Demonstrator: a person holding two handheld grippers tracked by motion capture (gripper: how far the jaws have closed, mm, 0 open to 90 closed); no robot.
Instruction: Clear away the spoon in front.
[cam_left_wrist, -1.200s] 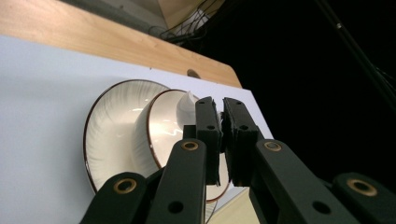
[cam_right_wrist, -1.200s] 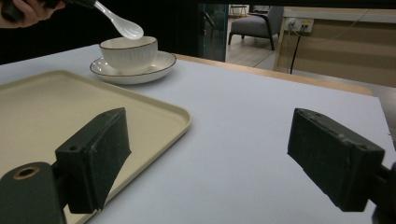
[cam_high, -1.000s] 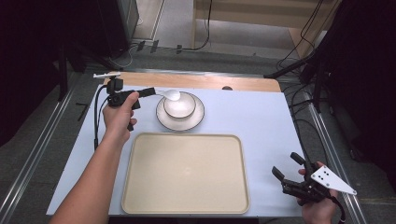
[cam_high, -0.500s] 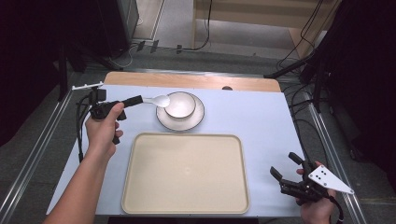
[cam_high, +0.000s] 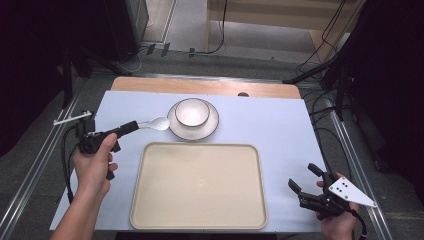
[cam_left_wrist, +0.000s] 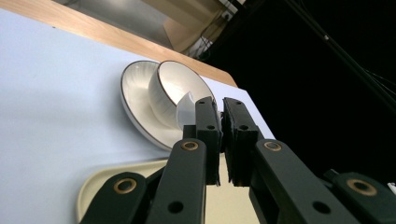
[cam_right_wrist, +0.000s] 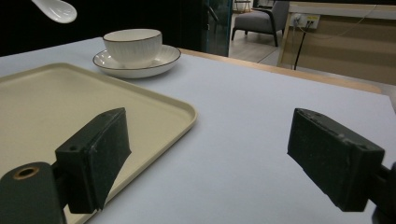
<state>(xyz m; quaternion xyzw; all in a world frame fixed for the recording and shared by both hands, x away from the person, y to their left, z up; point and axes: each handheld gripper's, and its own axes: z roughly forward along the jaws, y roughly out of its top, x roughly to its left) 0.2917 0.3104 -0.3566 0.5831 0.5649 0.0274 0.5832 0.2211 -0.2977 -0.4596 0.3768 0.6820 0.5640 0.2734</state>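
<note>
Left tongs (cam_high: 131, 127) clamped on spoon (cam_high: 155, 123), apparently clear of saucer (cam_high: 211, 125); right tongs (cam_high: 306, 179) apart.

Left gripper (cam_left_wrist: 221, 140) seen from behind its two black jaws, closed nearly together with a thin gap. A white spoon (cam_left_wrist: 187, 109) pokes out past the left jaw, clamped between them. Beyond it, a white cup (cam_left_wrist: 170, 91) with a dark rim sits on a white saucer (cam_left_wrist: 135, 100). Both rest on the pale blue desk (cam_left_wrist: 56, 107). Cream tray (cam_left_wrist: 93, 191) corner at the bottom, under the jaws. Wooden desk edge (cam_left_wrist: 107, 39) at the far side, dark background right.
</note>
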